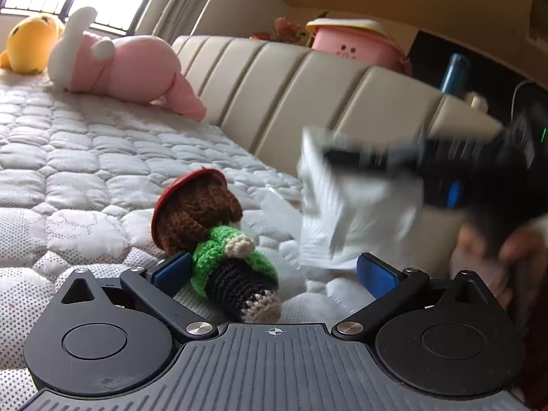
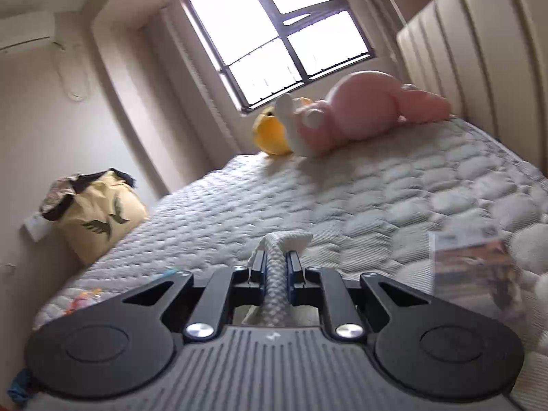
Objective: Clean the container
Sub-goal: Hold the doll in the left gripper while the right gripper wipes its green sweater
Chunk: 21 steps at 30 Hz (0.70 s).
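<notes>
My left gripper [image 1: 274, 269] is open, low over the quilted mattress [image 1: 85, 171]. A crocheted doll [image 1: 212, 226] with brown hair, a red hat and a green top lies between its fingers, close against the left blue pad [image 1: 171, 269]. To the right, my right gripper [image 1: 346, 161] shows as a blurred shape with a white cloth [image 1: 359, 212] hanging from it. In the right wrist view the right gripper [image 2: 276, 260] is shut on that waffle-weave cloth [image 2: 284, 239]. A pink lidded container [image 1: 352, 46] stands behind the headboard.
A pink plush rabbit [image 1: 130, 68] and a yellow plush [image 1: 30, 44] lie by the window. The padded headboard [image 1: 308, 102] runs along the right. A yellow bag [image 2: 96, 215] sits past the bed's far side. A blurred printed packet [image 2: 469, 263] lies on the mattress at right.
</notes>
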Tool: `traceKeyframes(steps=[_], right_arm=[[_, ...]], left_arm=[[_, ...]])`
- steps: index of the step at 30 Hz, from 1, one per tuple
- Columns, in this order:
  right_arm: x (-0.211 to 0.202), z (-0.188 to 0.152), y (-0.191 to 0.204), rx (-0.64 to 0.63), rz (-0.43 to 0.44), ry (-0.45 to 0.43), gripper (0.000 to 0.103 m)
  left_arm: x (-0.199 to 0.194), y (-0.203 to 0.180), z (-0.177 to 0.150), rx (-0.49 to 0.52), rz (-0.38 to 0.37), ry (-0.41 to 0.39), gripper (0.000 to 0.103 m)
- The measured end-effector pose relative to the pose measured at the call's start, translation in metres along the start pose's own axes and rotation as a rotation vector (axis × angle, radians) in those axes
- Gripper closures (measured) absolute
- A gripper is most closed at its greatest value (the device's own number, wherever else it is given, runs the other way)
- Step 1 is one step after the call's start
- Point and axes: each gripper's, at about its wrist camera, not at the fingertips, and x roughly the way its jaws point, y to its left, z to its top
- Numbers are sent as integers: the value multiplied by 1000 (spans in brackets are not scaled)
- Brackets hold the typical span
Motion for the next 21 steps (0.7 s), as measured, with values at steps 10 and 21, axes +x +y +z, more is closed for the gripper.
traceKeyframes(steps=[10, 21], right_arm=[[61, -17, 15, -154, 32, 230, 90], [23, -22, -18, -134, -134, 244, 89]], left_arm=[[8, 24, -2, -142, -36, 58, 0], [9, 23, -4, -123, -32, 68, 0]])
